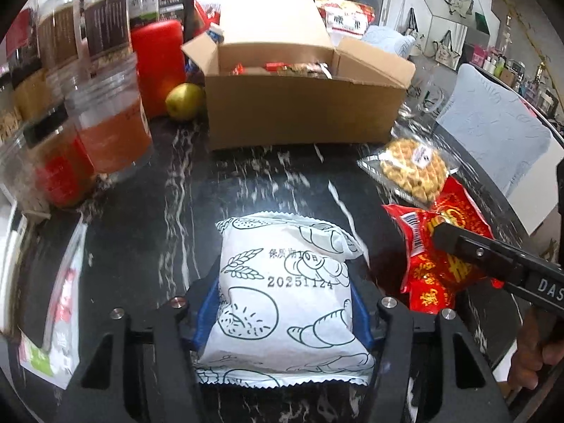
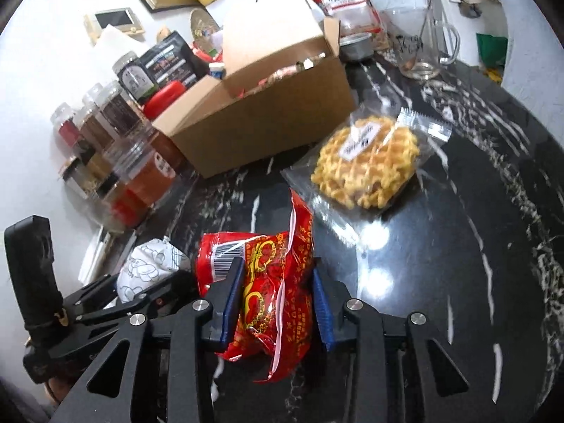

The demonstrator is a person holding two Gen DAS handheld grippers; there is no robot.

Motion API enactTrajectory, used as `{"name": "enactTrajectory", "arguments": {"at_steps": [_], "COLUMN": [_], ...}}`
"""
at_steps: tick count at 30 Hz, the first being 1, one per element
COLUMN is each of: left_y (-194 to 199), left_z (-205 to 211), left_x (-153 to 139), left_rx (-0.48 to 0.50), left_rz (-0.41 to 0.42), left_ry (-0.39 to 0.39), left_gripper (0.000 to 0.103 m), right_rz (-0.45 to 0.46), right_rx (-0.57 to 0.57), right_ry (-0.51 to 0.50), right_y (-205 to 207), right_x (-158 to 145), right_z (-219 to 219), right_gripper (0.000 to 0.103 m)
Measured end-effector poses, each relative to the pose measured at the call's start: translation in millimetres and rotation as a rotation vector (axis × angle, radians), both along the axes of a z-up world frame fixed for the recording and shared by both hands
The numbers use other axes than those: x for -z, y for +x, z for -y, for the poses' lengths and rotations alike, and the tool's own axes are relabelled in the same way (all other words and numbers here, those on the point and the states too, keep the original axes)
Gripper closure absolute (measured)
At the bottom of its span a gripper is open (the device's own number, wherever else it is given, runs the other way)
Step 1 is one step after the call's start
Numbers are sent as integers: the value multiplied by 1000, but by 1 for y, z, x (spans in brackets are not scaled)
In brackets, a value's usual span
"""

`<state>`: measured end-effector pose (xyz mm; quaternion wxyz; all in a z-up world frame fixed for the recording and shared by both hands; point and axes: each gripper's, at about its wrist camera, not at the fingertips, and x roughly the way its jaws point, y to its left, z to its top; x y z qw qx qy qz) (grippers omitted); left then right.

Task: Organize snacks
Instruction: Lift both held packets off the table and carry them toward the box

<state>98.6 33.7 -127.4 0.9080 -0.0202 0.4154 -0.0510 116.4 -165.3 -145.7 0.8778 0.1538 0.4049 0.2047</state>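
My left gripper [image 1: 283, 303] is shut on a white bread packet [image 1: 285, 289] printed with black line drawings, held over the black marble table [image 1: 169, 183]. My right gripper [image 2: 276, 285] is shut on a red snack packet [image 2: 271, 282] with gold print; that packet also shows in the left wrist view [image 1: 440, 246]. An open cardboard box [image 1: 303, 105] with several snacks inside stands ahead; it also shows in the right wrist view [image 2: 261, 116]. A bagged waffle [image 2: 366, 162] lies on the table to the right of the box and also shows in the left wrist view [image 1: 412, 169].
Several clear jars [image 1: 112, 120] and a red container [image 1: 160, 63] stand at the left, with a green pear [image 1: 183, 100] beside the box. A glass mug [image 2: 426, 49] and a bagged snack [image 2: 345, 3] stand behind the box. A light blue chair back [image 1: 493, 130] is at the right.
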Motion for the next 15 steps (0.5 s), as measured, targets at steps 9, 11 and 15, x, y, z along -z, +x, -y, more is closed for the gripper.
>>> {"name": "enactTrajectory", "arguments": {"at_steps": [9,11,15], "left_y": [18,22,36], "left_z": [8,9,10], "left_x": [-34,-44,-63], "left_rx": [32,39,37], "left_rz": [83,107,146], "left_ry": [-49,-52,-40], "left_gripper": [43,43,43], "right_rz": [70,88,135], "right_rx": [12,13,8], "right_ry": [5,4,1], "right_y": [15,21,34], "right_x": [-33,-43,-64], "right_z": [2,0,-2], "right_gripper": [67,67,67]}}
